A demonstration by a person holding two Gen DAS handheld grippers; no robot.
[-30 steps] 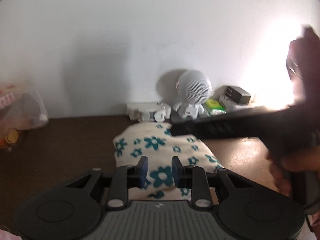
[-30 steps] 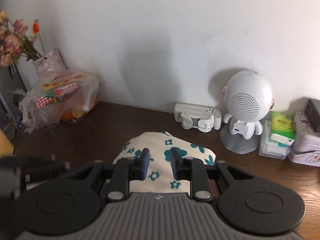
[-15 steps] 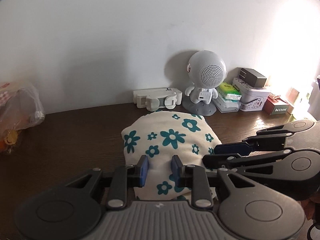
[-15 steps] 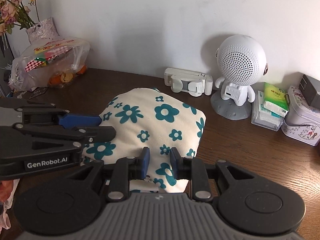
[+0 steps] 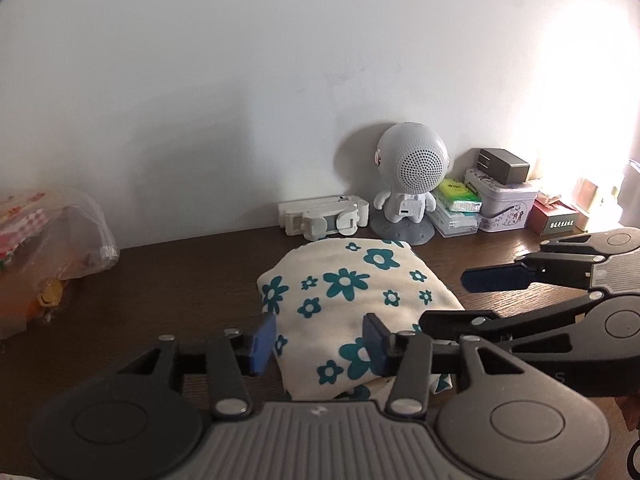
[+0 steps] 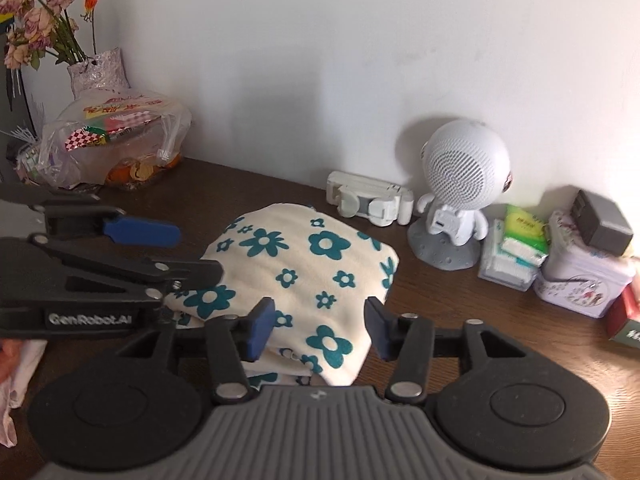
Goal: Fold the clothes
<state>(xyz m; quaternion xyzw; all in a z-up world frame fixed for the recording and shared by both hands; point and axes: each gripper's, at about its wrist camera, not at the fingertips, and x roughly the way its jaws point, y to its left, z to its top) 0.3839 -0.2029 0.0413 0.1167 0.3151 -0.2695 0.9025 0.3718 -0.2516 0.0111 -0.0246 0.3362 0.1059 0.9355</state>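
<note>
A folded cream cloth with teal flowers (image 5: 352, 292) (image 6: 304, 272) lies on the dark wooden table (image 5: 180, 280). My left gripper (image 5: 319, 342) hovers over the cloth's near left edge. Its jaws are opening, with cloth beneath and between them, and the pads do not press on it. My right gripper (image 6: 318, 328) stands over the near right part of the cloth, jaws also opening, pads clear of the fabric. Each gripper shows in the other's view: the right gripper (image 5: 444, 300) and the left gripper (image 6: 196, 252) sit side by side.
Along the wall stand a white round-headed speaker figure (image 6: 460, 184), a white folding holder (image 6: 368, 200), tissue packs (image 6: 516, 248) and a tin box (image 6: 580, 284). A plastic bag of food (image 6: 116, 136) and a vase of dried flowers (image 6: 96, 72) sit at the far left.
Both grippers' jaws have widened from nearly shut and let go of the cloth. The right gripper has settled lower beside the left one, and the cloth now lies flat.
</note>
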